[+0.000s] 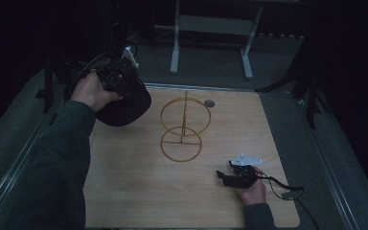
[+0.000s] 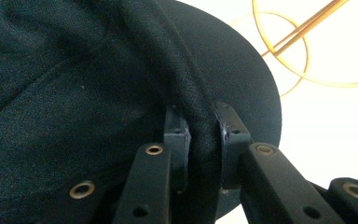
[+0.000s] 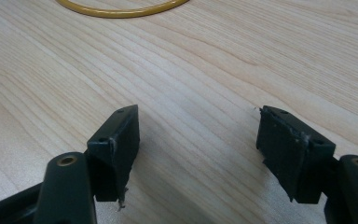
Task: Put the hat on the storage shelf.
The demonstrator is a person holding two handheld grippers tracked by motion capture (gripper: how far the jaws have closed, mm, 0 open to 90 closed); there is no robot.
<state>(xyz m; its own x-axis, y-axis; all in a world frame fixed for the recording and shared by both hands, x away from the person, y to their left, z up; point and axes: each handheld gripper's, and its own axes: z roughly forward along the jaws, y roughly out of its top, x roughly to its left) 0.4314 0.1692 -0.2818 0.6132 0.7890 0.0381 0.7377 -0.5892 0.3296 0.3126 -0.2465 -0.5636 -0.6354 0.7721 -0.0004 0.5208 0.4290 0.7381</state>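
A black cap [image 1: 124, 108] hangs over the table's far left corner, brim pointing toward the middle. My left gripper [image 1: 119, 76] holds it from above. In the left gripper view the left gripper [image 2: 204, 126] is shut on a fold of the cap [image 2: 74, 93] where crown meets brim. A gold wire stand [image 1: 182, 129] with two rings on an upright rod stands mid-table, just right of the cap; its rings [image 2: 303, 70] show beyond the brim. My right gripper [image 1: 225, 168] rests low at the near right, open, nothing between the jaws [image 3: 198, 126]. One gold ring [image 3: 121, 11] lies ahead of it.
The wooden table [image 1: 139, 191] has a small grey round disc [image 1: 209, 103] near its far edge. A cable [image 1: 282, 187] trails right from the right gripper. White frame legs [image 1: 211, 28] and dark stands [image 1: 311, 91] stand on the floor beyond the table.
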